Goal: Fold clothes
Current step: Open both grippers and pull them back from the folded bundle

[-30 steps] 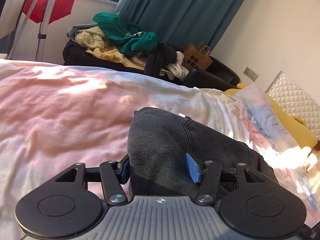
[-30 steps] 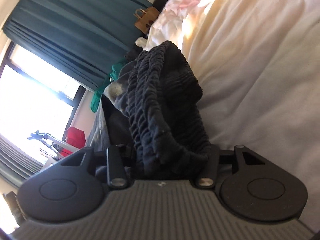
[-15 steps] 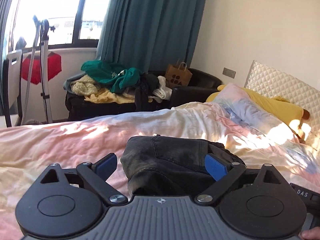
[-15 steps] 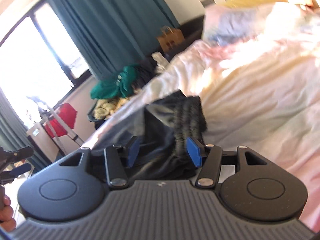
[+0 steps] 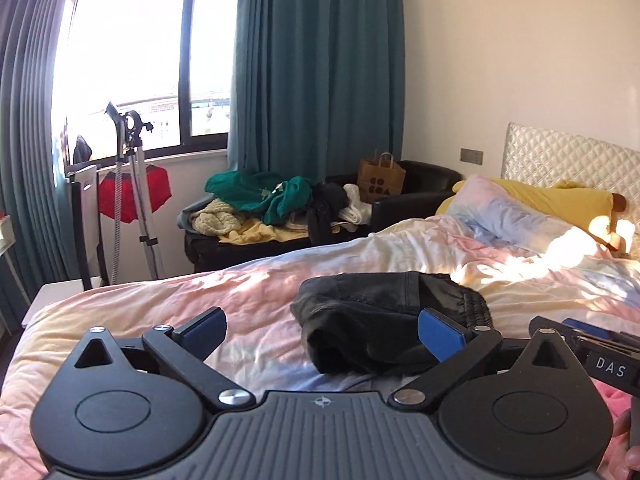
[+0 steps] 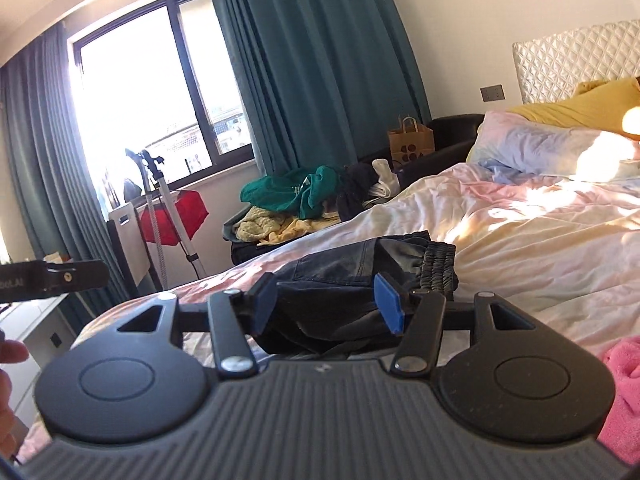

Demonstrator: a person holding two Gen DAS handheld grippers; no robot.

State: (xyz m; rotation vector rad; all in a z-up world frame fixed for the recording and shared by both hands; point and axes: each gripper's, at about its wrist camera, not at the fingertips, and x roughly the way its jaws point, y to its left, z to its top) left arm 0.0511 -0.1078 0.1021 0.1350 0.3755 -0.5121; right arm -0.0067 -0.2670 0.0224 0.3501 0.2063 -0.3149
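We see the left hand-held gripper (image 5: pixel 322 334) with its jaws opening, spread wide, nothing pressed between the blue pads (image 5: pixel 439 339). The folded dark jeans (image 5: pixel 384 320) lie on the bed (image 5: pixel 224 292) ahead of it, apart from the pads, resting on the pink and cream duvet. In the right wrist view the right hand-held gripper (image 6: pixel 328 306) has its jaws parted about halfway; the jeans (image 6: pixel 344 276) sit beyond and between the fingers in line of sight, but the pads are not pressing on them, so we call it open and empty. The elastic waistband (image 6: pixel 440 266) of the jeans faces the headboard side.

A pink cloth (image 6: pixel 624 384) lies at the right edge of the bed, near the right hand-held gripper. Pillows (image 5: pixel 516 216) sit at the head of the bed, a pale one in front of a yellow one. Behind the bed a dark couch (image 5: pixel 416 196) carries a heap of clothes (image 5: pixel 276 204), green on top, with a brown paper bag (image 5: pixel 380 178) beside it. Teal curtains (image 5: pixel 316 80) hang by the window (image 5: pixel 132 72); a garment steamer (image 5: pixel 132 184) stands in front with a red item (image 5: pixel 158 194) hung behind it.
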